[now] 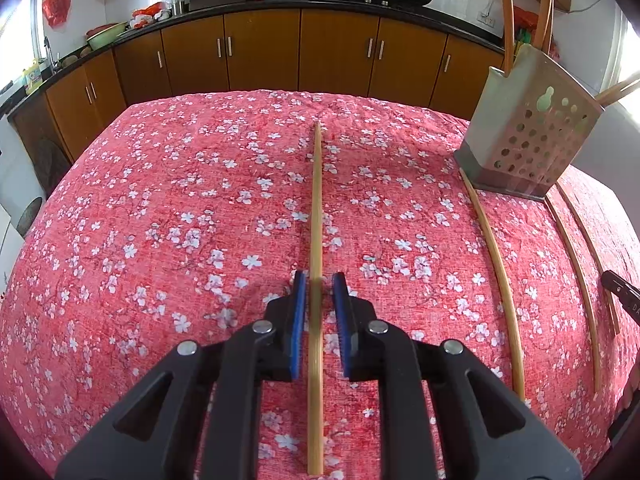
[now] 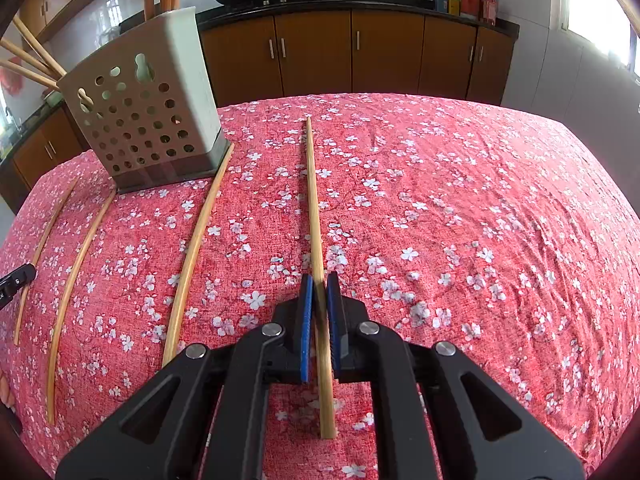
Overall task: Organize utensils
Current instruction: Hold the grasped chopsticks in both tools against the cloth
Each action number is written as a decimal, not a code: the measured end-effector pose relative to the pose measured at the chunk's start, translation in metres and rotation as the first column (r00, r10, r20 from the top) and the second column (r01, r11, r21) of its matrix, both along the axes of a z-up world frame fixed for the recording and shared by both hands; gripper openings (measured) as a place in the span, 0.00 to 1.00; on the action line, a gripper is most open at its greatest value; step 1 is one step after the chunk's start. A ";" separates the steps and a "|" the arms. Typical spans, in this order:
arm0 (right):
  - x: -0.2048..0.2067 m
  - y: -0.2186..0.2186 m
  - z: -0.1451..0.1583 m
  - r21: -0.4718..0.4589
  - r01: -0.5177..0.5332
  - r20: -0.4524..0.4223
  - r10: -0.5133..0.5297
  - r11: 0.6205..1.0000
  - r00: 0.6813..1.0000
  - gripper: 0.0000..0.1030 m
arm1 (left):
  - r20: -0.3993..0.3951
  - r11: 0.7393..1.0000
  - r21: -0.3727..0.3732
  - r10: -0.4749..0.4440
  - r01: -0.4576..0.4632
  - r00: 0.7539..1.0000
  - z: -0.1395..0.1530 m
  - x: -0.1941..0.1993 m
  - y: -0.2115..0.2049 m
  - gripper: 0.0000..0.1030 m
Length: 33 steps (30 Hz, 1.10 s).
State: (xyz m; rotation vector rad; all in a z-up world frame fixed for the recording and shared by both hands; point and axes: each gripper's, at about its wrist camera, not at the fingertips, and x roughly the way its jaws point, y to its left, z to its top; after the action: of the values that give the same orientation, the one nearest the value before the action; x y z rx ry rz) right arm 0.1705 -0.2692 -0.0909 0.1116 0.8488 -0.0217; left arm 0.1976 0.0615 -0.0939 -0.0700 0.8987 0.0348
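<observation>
Here, one chopstick (image 1: 316, 216) lies on the red flowered cloth (image 1: 160, 200), running between my left claw's (image 1: 319, 280) blue pads, which stand apart without touching it. My right claw (image 2: 320, 280) is pressed together on another chopstick (image 2: 314, 200). Three more lie beside the perforated holder (image 2: 148, 120), already stocked with chopsticks.

Open floral cloth to one side, a crowded strip around the holder.

In the right wrist view the red flower-print tablecloth (image 2: 460, 208) lies bare right of the gripped bamboo chopstick (image 2: 316, 216), room to pass out to the far edge. On its left stands the perforated grey metal utensil holder (image 2: 148, 120), sticks leaning out of its top, with three loose bamboo chopsticks (image 2: 192, 256) lying near it, narrow lanes between them.
</observation>
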 end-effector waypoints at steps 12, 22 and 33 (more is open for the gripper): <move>0.000 0.000 0.000 0.001 0.000 0.000 0.000 1.000 1.000 0.08 | -0.001 1.000 0.006 -0.009 0.009 1.000 -0.001 0.002 -0.003 0.19; -0.002 0.000 0.000 -0.006 -0.002 -0.002 0.002 1.000 1.000 0.08 | -0.001 1.000 -0.009 -0.025 0.025 1.000 0.000 -0.008 0.002 0.19; -0.010 0.000 -0.002 0.021 -0.006 0.000 0.006 1.000 1.000 0.08 | -0.008 0.998 0.028 -0.052 0.052 0.999 0.002 -0.028 -0.006 0.09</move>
State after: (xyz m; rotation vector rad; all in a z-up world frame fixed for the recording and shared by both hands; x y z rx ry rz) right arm 0.1609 -0.2688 -0.0931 0.1284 0.8497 -0.0074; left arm 0.1700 0.0550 -0.0922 -0.0205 0.9063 -0.0012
